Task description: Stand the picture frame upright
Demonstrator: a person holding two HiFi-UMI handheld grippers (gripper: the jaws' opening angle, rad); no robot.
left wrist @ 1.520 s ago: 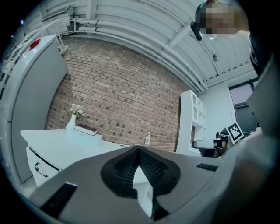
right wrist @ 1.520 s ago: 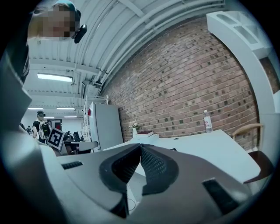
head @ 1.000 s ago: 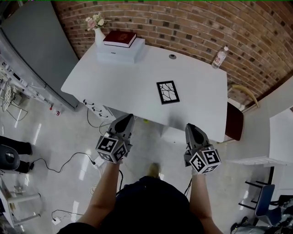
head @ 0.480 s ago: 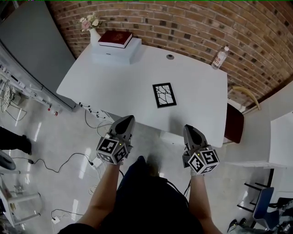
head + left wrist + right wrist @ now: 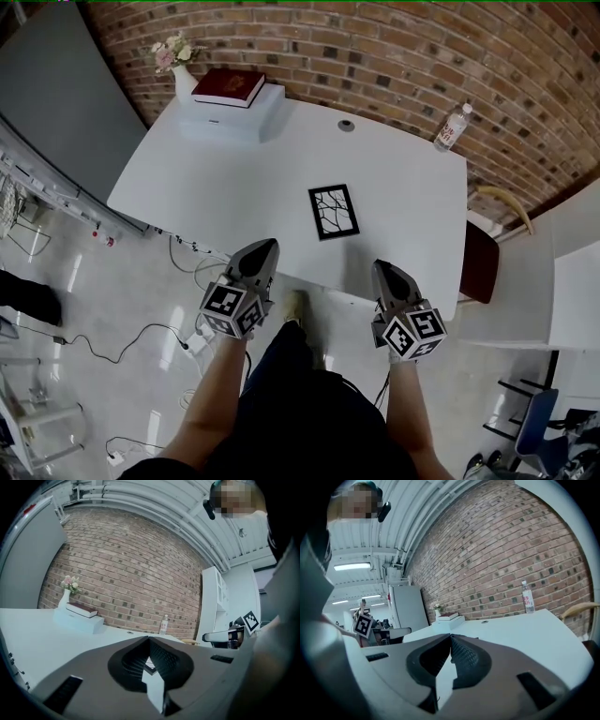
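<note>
A black picture frame (image 5: 334, 212) with a white branch drawing lies flat on the white table (image 5: 234, 187), near its front edge. A corner of the picture frame (image 5: 150, 666) shows between the left jaws. My left gripper (image 5: 266, 247) hovers at the table's front edge, left of the frame, shut and empty. My right gripper (image 5: 382, 270) hangs at the front edge to the frame's right, also shut on nothing. Both are apart from the frame.
At the table's far left stand a white box (image 5: 230, 114) with a dark red book (image 5: 228, 87) on it and a vase of flowers (image 5: 180, 70). A water bottle (image 5: 451, 127) stands at the far right corner. A brick wall (image 5: 394, 56) runs behind; a chair (image 5: 480, 258) is at right.
I have stepped closer to the table, so both grippers now reach its front edge. The frame lies as before. Both grippers stayed shut.
</note>
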